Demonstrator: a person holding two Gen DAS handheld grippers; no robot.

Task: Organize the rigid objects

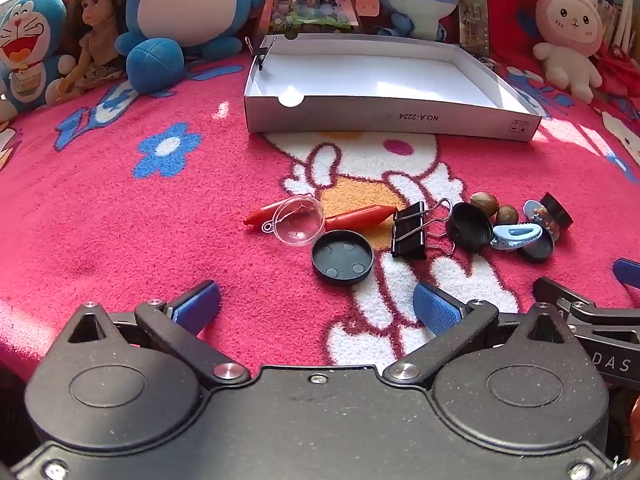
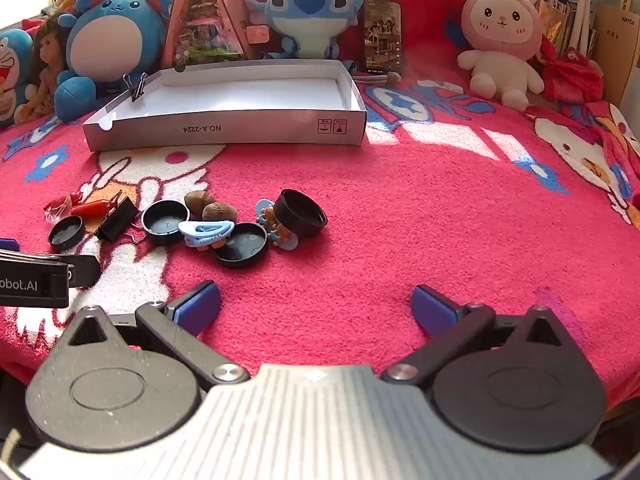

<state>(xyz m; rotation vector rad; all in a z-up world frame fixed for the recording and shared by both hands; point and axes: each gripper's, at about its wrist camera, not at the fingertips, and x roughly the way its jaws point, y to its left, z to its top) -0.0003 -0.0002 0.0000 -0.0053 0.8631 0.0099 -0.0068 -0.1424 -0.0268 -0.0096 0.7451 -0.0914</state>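
White box [image 1: 384, 118] reads "NO.A-2224" upside down on its near wall; inside bare, one small binder clip [image 1: 261, 55] clamped on its left rim. Loose items on the pink blanket [image 1: 120, 220] near the box: red pen [image 1: 356, 216], clear half-dome [image 1: 299, 220], black lids [image 1: 342, 257], big binder clip [image 1: 410, 229], nuts [image 2: 212, 206], blue hair clip [image 2: 206, 230]. Plush toys [image 2: 314, 12] behind (none blocking). Left gripper [image 1: 316, 306] and right gripper [image 2: 316, 308] both released wide, nothing held.
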